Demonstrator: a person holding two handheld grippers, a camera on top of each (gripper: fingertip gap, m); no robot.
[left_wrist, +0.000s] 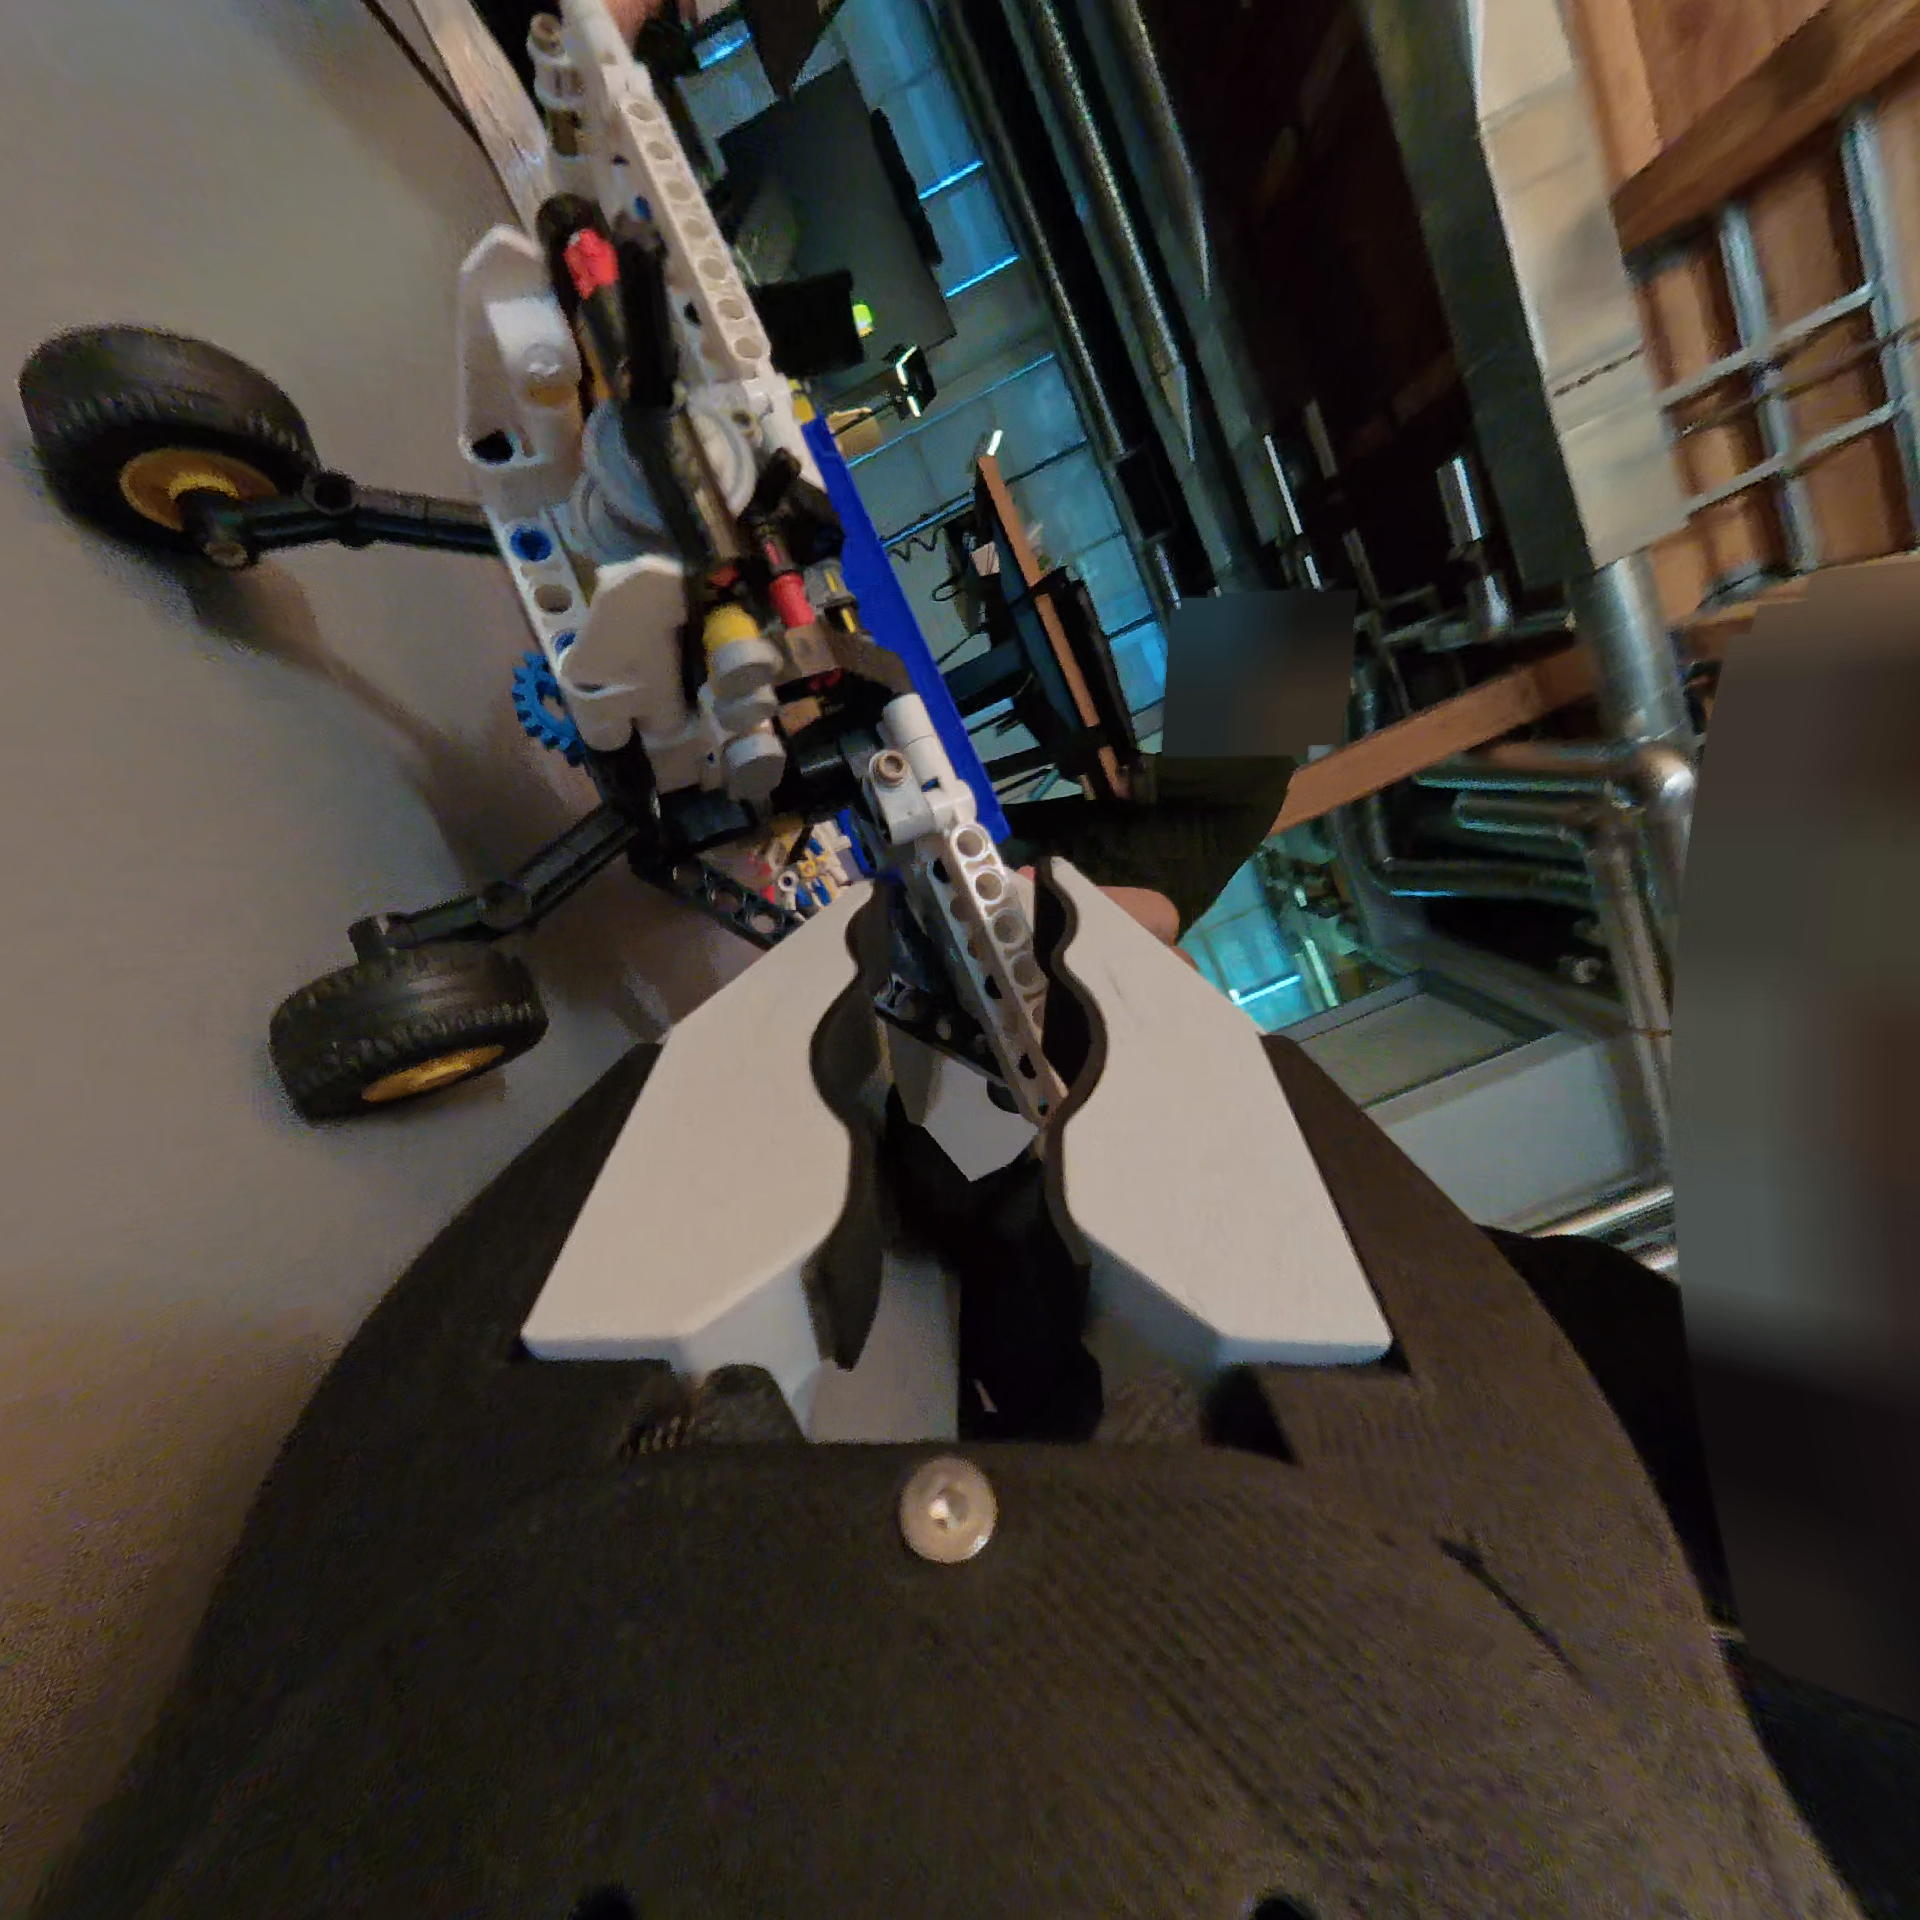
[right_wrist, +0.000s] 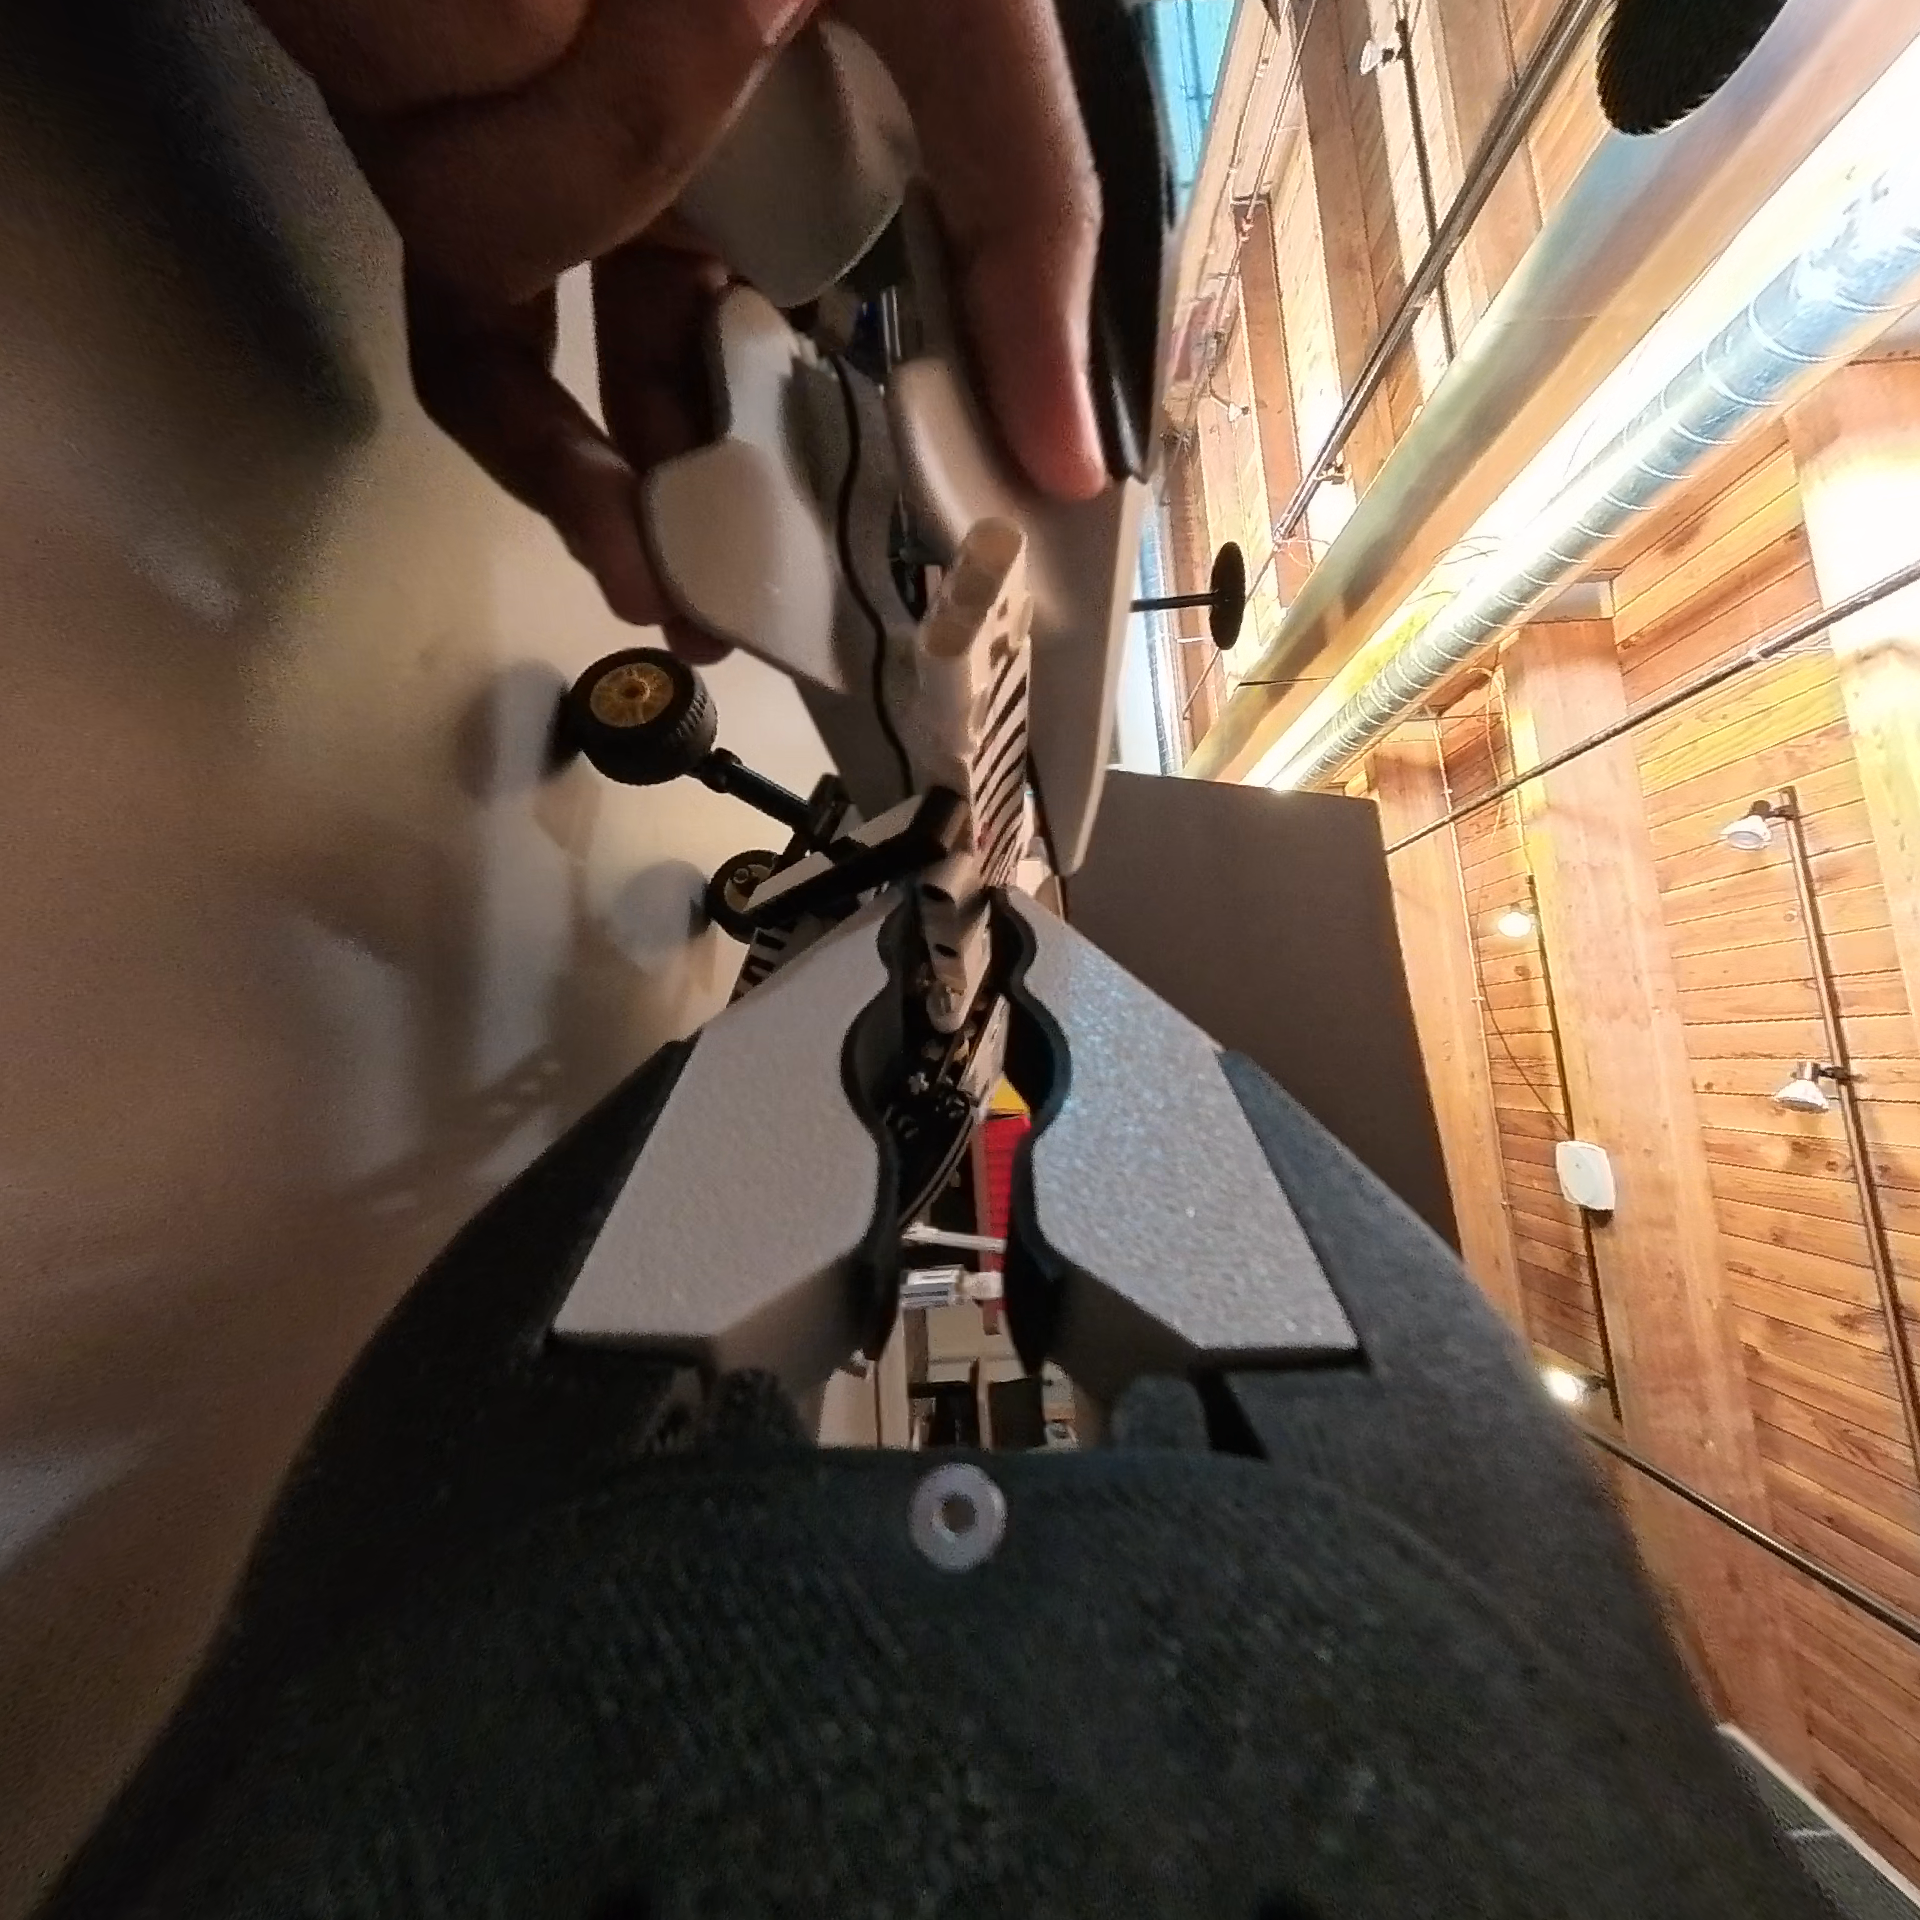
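The left gripper (left_wrist: 961, 935), with two white wavy-edged fingers on a black body, is clenched on a white perforated plastic beam (left_wrist: 997, 935) that sticks out from a toy vehicle built of white, black and blue plastic bricks (left_wrist: 644, 582). The beam runs slanted through the narrow gap, and both black pads close on the model part there; the right pad lies against the beam's edge. The jaws stand only a little apart, about as wide as the piece between them.

The vehicle is tilted against the pale grey desk surface (left_wrist: 156, 831). Its two black rubber wheels with yellow hubs (left_wrist: 166, 436) touch the desk toward the left edge of the left wrist view, on black struts. A blue toothed gear (left_wrist: 540, 707) sits on the side of the vehicle.

The right gripper (right_wrist: 956, 925), of the same kind, grasps another end of the same vehicle, a slim white and black part (right_wrist: 951, 935). Its jaws are nearly closed and the pads press on this part from both sides. Above it, a hand (right_wrist: 727, 260) holds the left gripper's white fingers (right_wrist: 727, 561), close to the vehicle.
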